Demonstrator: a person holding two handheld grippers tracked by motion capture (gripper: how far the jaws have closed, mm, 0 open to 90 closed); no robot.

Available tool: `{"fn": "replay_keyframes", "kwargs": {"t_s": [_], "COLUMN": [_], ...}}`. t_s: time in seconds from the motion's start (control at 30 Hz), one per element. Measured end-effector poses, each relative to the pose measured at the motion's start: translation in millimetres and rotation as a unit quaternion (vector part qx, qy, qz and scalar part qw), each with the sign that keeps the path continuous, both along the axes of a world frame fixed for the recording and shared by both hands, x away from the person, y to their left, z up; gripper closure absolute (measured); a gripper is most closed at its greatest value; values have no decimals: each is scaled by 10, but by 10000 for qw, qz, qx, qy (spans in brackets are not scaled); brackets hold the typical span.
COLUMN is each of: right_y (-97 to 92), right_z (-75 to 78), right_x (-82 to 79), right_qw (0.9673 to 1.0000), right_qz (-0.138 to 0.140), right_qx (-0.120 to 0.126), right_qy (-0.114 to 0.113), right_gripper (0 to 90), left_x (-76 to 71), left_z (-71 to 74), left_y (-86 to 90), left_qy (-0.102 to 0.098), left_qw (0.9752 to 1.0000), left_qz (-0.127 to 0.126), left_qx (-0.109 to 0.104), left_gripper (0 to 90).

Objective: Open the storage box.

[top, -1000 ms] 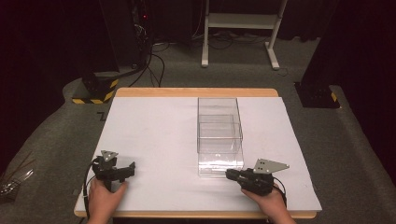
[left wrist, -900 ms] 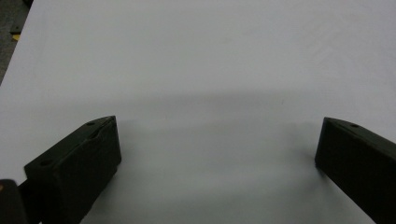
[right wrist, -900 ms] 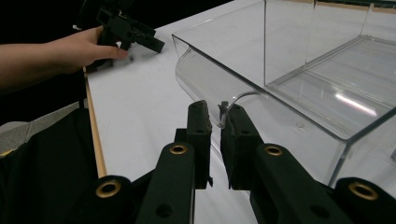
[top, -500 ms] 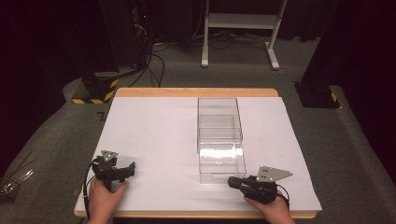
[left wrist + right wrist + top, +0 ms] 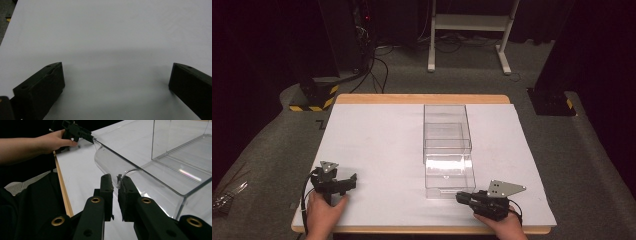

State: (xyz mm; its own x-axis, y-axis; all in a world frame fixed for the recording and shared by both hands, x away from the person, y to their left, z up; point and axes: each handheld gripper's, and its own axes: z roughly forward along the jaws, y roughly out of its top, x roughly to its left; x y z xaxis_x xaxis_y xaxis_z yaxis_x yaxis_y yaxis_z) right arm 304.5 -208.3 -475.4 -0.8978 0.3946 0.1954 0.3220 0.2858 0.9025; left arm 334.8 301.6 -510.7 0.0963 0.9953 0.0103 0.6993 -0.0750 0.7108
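Note:
A clear plastic drawer [image 5: 448, 172] stands partly drawn out of its clear case [image 5: 446, 125] at the middle right of the white table [image 5: 377, 145]. My right gripper [image 5: 461, 197] lies at the drawer's front, low by the table's near edge. In the right gripper view its jaws [image 5: 115, 181] are shut on the drawer's small clear handle [image 5: 127, 172]. My left gripper [image 5: 345, 183] rests at the near left of the table, far from the drawer. Its jaws [image 5: 116, 75] stand wide open over bare white surface.
The table's wooden front edge [image 5: 65, 195] runs close under my right gripper. The person's other hand with the left gripper [image 5: 77, 131] shows far off in the right gripper view. Behind the table stand a white frame [image 5: 472, 30], cables and a yellow-striped base [image 5: 314, 100].
My right gripper has drawn back toward the near edge, and the drawer's front has slid out of the case with it. The left gripper has stayed put.

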Motion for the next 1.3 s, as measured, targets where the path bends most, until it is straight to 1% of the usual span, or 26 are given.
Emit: {"fn": "replay_keyframes", "kwargs": {"t_s": [0.1,0.23,0.3,0.37,0.53,0.63,0.67,0.7,0.73,0.8,0.83,0.9,0.93,1.0,1.03,1.2,1.23,1.27,1.3], "right_y": [-3,-2,-8,-29,-103,-173,-173,-187,-208,-216,-227,-231,-233,-233,-229,-217,-211,-211,-216], "right_z": [-3,4,32,52,70,126,126,147,196,220,262,280,310,316,328,326,320,320,315], "right_x": [-9,-22,-38,-45,-57,-66,-66,-69,-72,-71,-65,-59,-41,-33,-9,39,67,67,93], "right_qw": [10000,10000,9999,9998,9997,9991,9991,9988,9980,9976,9968,9964,9956,9953,9946,9935,9923,9923,9911], "right_qz": [-4,-1,-65,-140,-215,-277,-277,-302,-389,-422,-490,-521,-608,-630,-722,-855,-972,-972,-1114], "right_qx": [18,-22,-26,-15,37,203,203,253,323,361,413,424,437,445,418,391,347,347,264], "right_qy": [13,-8,-77,-105,-140,-243,-243,-296,-374,-410,-485,-510,-563,-579,-620,-640,-680,-680,-684], "right_gripper": [825,819,753,740,743,764,764,766,766,766,765,763,754,749,735,705,689,689,672], "left_x": [0,0,0,0,0,0,0,1,1,1,1,1,1,1,1,0,0,0,0], "left_z": [0,0,0,0,0,0,0,0,0,0,0,0,0,0,1,0,0,0,1], "left_y": [0,0,0,0,0,0,0,-1,-1,0,0,0,0,0,0,0,0,0,2], "left_qy": [1,1,0,-1,0,0,0,0,0,0,1,1,0,0,5,0,-1,-1,0], "left_qw": [10000,10000,10000,10000,10000,10000,10000,10000,10000,10000,10000,10000,10000,10000,10000,10000,10000,10000,10000], "left_qz": [1,1,0,2,1,1,1,2,2,2,2,1,1,3,-1,2,1,1,-8], "left_qx": [-1,1,0,-1,1,1,1,0,-1,-1,0,1,0,-1,-2,-2,-2,-2,9], "left_gripper": [4,4,4,4,4,4,4,4,4,4,4,4,4,4,4,4,4,4,4]}}
